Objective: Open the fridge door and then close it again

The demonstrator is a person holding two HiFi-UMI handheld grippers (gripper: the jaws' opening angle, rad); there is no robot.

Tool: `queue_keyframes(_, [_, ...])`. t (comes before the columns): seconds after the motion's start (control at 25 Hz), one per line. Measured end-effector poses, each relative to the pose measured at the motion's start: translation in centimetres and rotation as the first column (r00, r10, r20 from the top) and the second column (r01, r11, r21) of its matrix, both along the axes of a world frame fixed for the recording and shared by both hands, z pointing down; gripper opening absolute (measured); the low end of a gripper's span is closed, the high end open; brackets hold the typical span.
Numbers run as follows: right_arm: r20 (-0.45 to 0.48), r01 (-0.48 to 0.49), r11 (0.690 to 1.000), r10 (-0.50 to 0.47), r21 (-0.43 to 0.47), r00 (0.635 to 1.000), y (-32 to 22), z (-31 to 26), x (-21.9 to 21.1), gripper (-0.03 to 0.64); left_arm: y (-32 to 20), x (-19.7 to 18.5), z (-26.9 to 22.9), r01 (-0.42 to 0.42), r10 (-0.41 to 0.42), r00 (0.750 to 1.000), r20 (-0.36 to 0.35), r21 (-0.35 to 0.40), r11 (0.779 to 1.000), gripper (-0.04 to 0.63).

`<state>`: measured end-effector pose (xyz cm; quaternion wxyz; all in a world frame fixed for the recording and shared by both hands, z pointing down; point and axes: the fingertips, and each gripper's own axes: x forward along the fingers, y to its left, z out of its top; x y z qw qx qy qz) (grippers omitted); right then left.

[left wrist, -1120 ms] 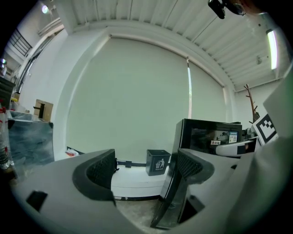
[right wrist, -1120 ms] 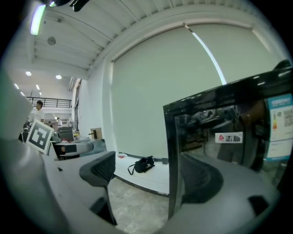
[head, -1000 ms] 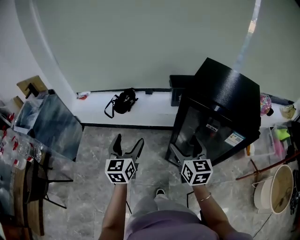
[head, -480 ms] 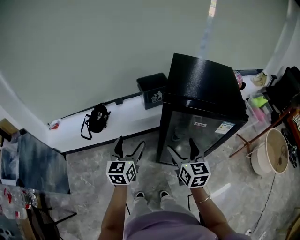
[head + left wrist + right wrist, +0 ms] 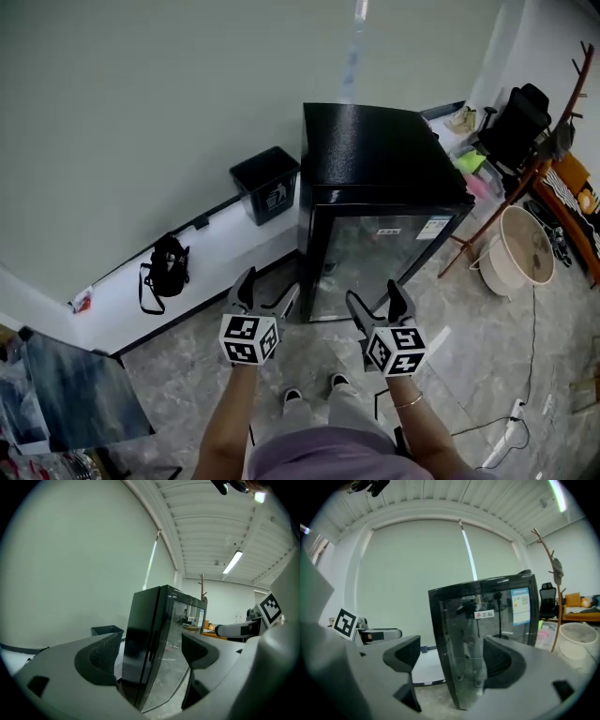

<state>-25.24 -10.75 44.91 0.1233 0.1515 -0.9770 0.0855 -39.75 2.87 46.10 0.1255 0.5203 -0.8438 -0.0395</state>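
A black mini fridge [image 5: 375, 159] with a glass door [image 5: 375, 248] stands against the wall, its door shut. Both grippers hover just in front of it, apart from it. My left gripper [image 5: 267, 289] is open and empty near the door's left edge. My right gripper [image 5: 377, 298] faces the glass, open; its jaws have just been closing slightly with nothing between them. In the left gripper view the fridge [image 5: 154, 639] shows its left side and door edge between the fingers [image 5: 101, 660]. The right gripper view has the glass front [image 5: 487, 630] ahead of the right gripper [image 5: 450, 660].
A black waste bin [image 5: 267, 183] stands left of the fridge on a white ledge [image 5: 202, 258], with a black bag [image 5: 164, 272] further left. Right of the fridge are a beige tub [image 5: 516, 248], an office chair [image 5: 516, 127] and a floor cable [image 5: 520, 375].
The view has swung right, so the fridge moved from the right side to straight ahead. Both grippers now point at its door; the left one shifted toward it.
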Motion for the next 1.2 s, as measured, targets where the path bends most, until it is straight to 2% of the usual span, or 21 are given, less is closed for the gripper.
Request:
queue_keyframes(0.32, [-0.020, -0.140, 0.990, 0.140, 0.016, 0.990, -1.5, 0.3, 2.6, 0.399, -4.9, 0.0, 1.1, -0.175, 0.175, 0.985, -0.002, -0.009, 0.985, 0.410])
queue_keyframes(0.68, [-0.025, -0.196, 0.980, 0.197, 0.015, 0.980, -2.7, 1.2, 3.2, 0.397, -8.9, 0.1, 3.2, -0.270, 0.270, 0.963, -0.010, -0.036, 0.962, 0.405])
queue_keyframes(0.76, [-0.023, -0.206, 0.978, 0.206, 0.010, 0.978, -3.1, 1.5, 3.4, 0.397, -9.8, 0.2, 3.6, -0.285, 0.285, 0.958, -0.004, -0.048, 0.957, 0.379])
queue_keyframes(1.04, [-0.036, -0.230, 0.973, 0.229, -0.021, 0.973, -4.1, 2.9, 4.2, 0.396, -11.5, -0.6, 4.8, -0.292, 0.293, 0.956, -0.003, -0.061, 0.954, 0.227])
queue_keyframes(1.2, [-0.044, -0.230, 0.973, 0.229, -0.034, 0.972, -4.4, 3.5, 4.3, 0.394, -12.2, -1.0, 4.9, -0.296, 0.296, 0.955, 0.001, -0.063, 0.953, 0.184])
